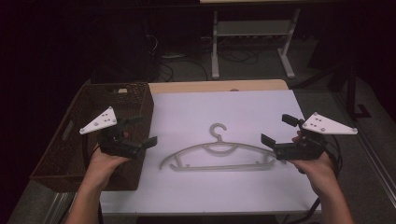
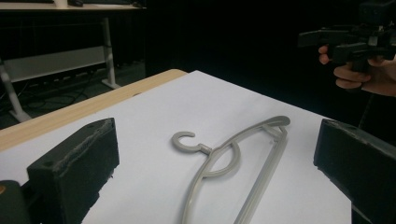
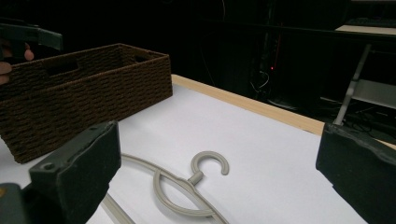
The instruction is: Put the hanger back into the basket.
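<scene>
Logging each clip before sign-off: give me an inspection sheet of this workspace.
Surface: white sheet over a wooden table top.
Job's things: grey plastic hanger lying flat, hook pointing away from the person; nothing touches it.
Clutter: brown woven basket on the table's left side; inside too dark to judge.
Grippers: left gripper held above the basket's edge, jaws open; right gripper above the hanger's right end, jaws open, empty.
Cables: black cable trails from the right gripper; more lie on the floor behind.
Surroundings: dark room, white metal desk frame behind the table.
</scene>
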Demonstrator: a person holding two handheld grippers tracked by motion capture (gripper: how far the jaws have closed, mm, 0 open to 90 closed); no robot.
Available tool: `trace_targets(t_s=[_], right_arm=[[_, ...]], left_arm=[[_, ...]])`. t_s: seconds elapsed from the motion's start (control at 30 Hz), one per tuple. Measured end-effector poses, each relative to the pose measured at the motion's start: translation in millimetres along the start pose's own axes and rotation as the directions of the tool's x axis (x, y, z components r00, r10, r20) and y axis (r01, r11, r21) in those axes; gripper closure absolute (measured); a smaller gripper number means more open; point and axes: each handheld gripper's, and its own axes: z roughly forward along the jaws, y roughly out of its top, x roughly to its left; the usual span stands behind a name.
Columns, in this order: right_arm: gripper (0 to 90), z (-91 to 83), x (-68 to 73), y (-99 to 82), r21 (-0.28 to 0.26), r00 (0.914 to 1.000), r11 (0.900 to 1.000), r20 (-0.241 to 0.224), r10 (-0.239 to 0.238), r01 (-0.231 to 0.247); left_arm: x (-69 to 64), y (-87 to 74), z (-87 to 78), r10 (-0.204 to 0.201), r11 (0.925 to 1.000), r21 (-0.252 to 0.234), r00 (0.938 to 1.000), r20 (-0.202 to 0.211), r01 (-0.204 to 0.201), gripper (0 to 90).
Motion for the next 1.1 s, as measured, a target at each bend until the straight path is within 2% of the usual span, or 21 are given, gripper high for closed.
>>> trace_targets(t_s=[0.33,0.67,0.9,1.03,1.1], right_arm=[[0.0,5.0,3.5,-1.6,0.011,1.0,0.9999,-0.006,-0.001,0.001],[0.0,32.0,14.4,-13.4,0.084,0.9989,0.9965,-0.047,0.001,0.003],[7.6,44.9,18.6,-19.9,0.119,0.9966,0.9929,-0.082,0.01,0.0],[16.3,54.6,20.5,-23.8,0.162,0.9942,0.9866,-0.103,0.031,-0.013],[26.0,59.9,23.4,-27.1,0.185,0.9939,0.9828,-0.107,0.027,-0.007]], left_arm=[[-3.9,3.3,14.5,-0.003,0.9999,0.015,0.9994,0.035,0.003,0.0],[-14.8,1.3,40.9,0.005,0.9996,0.028,0.9966,0.082,-0.008,0.0],[-18.2,-1.9,53.5,-0.001,0.9995,0.033,0.9942,0.107,-0.003,0.0],[-19.9,-3.8,59.6,0.0,0.9992,0.039,0.9935,0.114,-0.004,0.0],[-20.4,-4.8,62.2,-0.003,0.9995,0.031,0.9929,0.119,-0.001,0.0]])
